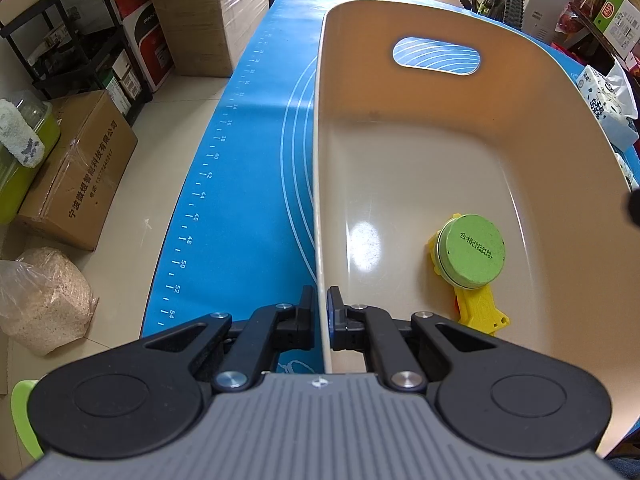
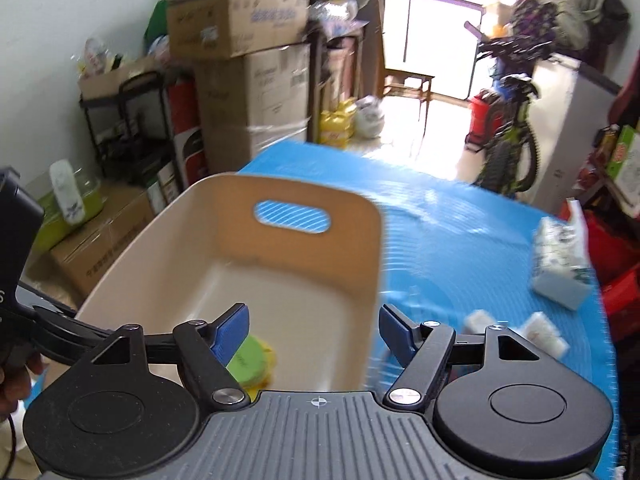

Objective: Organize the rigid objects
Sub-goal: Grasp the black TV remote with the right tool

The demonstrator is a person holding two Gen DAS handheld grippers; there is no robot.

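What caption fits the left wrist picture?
Left gripper clamps the beige bin wall; green can and yellow toy lie inside.

Bin point(image 1: 400, 152) interior: mostly lying open to you; green can point(image 1: 471, 251) on yellow toy point(image 1: 480, 308) taking up near-right corner. Mat point(image 2: 460, 240) rt of bin: tissue pack point(image 2: 560, 264) & small white packets point(image 2: 544, 334) blocking far-rt side.

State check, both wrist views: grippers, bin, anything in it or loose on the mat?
left gripper: shut on the bin's side wall
right gripper: open, holding nothing, above the bin's near end
beige bin: upright on the blue mat
green can: inside the bin, on its side, atop the yellow toy
white packets: loose on the mat, outside the bin
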